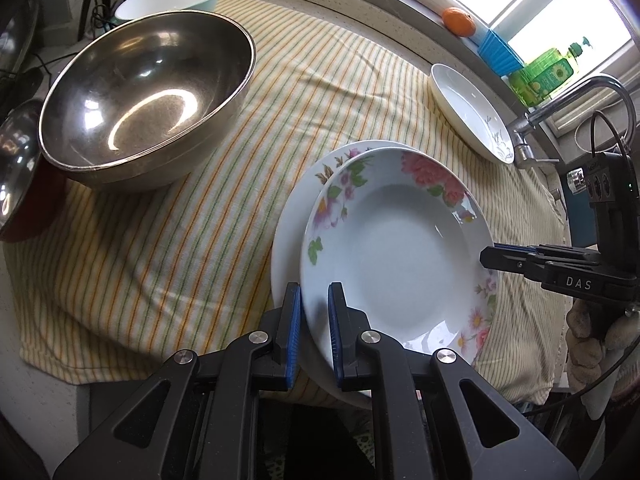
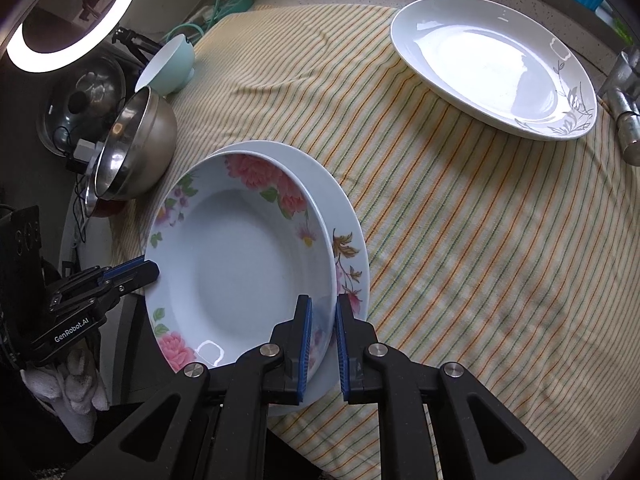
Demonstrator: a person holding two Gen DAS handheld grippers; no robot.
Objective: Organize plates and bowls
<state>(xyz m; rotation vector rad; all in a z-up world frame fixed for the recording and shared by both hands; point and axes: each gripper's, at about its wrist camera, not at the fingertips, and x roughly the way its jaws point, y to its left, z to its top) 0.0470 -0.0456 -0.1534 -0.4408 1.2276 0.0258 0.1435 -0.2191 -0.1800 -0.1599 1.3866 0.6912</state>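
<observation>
Floral soup plate (image 1: 400, 256) stacked on flat plate (image 1: 296, 220), steel bowl (image 1: 148, 96) unfilled

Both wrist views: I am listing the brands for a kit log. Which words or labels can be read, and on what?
"DAS": on the right tool, on its black arm.
"GenRobot.AI": on the left tool, on its black arm.
Green soap bottle label: too blurred to read.
Plates and bowls: flower patterns only, no text.

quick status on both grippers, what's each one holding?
Left gripper: closed on the rim of the pink-flower plate.
Right gripper: closed on the opposite rim of the same plate.
</observation>
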